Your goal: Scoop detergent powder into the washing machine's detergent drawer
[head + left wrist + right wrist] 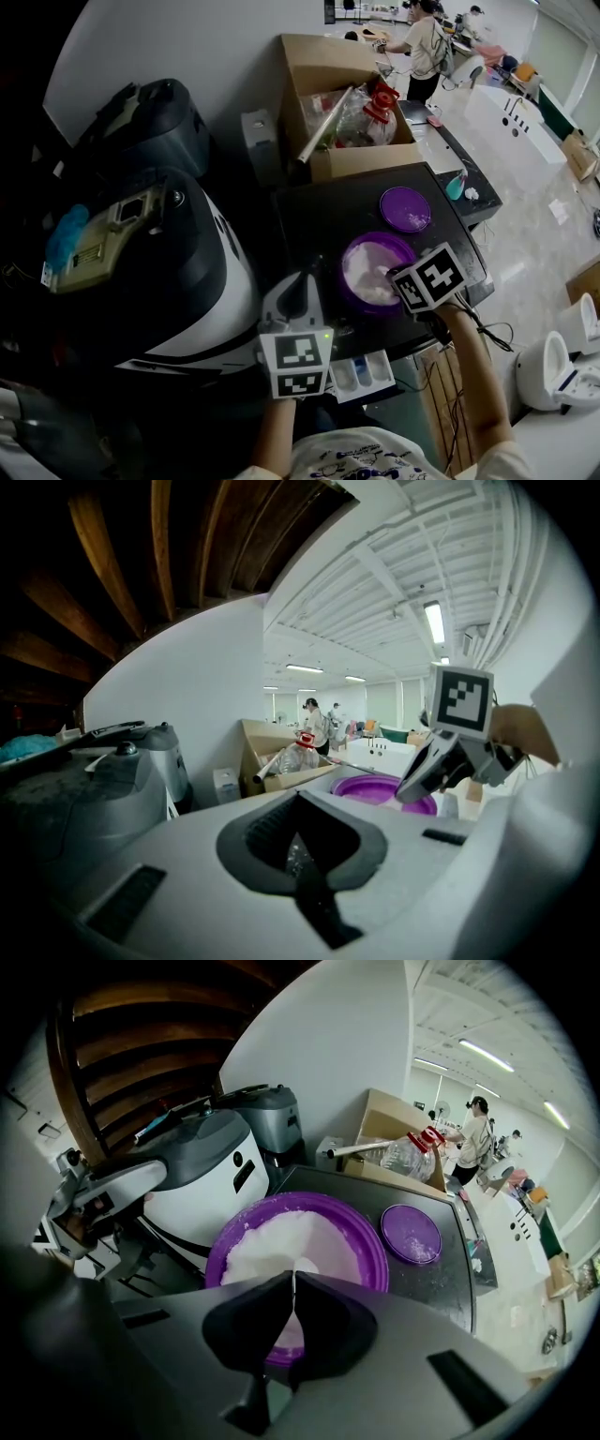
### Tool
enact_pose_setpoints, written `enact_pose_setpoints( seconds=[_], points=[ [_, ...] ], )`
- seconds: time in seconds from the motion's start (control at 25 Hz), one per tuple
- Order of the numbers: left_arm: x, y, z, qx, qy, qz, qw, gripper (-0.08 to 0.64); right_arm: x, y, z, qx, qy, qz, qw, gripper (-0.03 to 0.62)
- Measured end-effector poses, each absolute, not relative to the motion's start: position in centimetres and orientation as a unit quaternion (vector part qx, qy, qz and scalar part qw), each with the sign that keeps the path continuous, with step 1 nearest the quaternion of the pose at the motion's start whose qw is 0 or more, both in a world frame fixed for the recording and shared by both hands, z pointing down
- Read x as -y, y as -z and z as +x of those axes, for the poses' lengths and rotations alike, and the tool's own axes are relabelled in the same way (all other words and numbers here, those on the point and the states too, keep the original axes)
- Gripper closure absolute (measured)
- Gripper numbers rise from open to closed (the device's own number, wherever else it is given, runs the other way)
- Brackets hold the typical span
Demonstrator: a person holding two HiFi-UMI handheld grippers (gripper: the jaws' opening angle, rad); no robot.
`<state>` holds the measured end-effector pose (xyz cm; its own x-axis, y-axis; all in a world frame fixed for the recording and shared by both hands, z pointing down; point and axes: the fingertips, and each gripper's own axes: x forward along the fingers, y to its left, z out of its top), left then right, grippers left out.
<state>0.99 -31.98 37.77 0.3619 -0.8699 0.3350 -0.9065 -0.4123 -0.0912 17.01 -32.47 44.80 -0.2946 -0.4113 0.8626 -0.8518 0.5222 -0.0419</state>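
A purple tub (361,251) of white detergent powder (286,1241) stands on a black top (309,220), its purple lid (405,208) lying behind it. My right gripper (391,275) hangs over the tub's near side, shut on the thin handle of a small white scoop (304,1265) that reaches into the powder. At the black top's front edge, the white detergent drawer (362,373) sticks out with its compartments open. My left gripper (302,281) is beside the drawer, left of the tub, jaws together; the left gripper view shows only a small shiny bit at their seam (298,850).
A rounded white and black appliance (202,272) fills the left. A cardboard box (333,103) of bottles and a tube stands behind the black top. A small teal bottle (455,187) sits at the right. People stand far back in the room.
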Motion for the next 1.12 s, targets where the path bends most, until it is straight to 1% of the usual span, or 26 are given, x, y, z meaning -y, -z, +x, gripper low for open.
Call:
enact_pose_setpoints(
  seconds=[0.4,0.68,0.92,1.12],
  points=[
    [31.5,-38.0,1.1,0.537,-0.168,0.825,0.059,0.558,31.6,-44.8,15.9,0.773,-0.278,0.395,0.412,0.572],
    [31.3,-37.9,0.9,0.540,-0.166,0.823,0.061,0.558,31.4,-44.5,15.1,0.784,-0.302,0.388,0.379,0.572],
    [31.3,-37.8,0.7,0.543,-0.164,0.822,0.061,0.558,31.5,-44.4,15.4,0.783,-0.304,0.398,0.369,0.572],
    [31.3,-37.7,0.7,0.545,-0.162,0.821,0.060,0.558,31.8,-43.8,16.2,0.782,-0.316,0.415,0.341,0.572]
  ],
)
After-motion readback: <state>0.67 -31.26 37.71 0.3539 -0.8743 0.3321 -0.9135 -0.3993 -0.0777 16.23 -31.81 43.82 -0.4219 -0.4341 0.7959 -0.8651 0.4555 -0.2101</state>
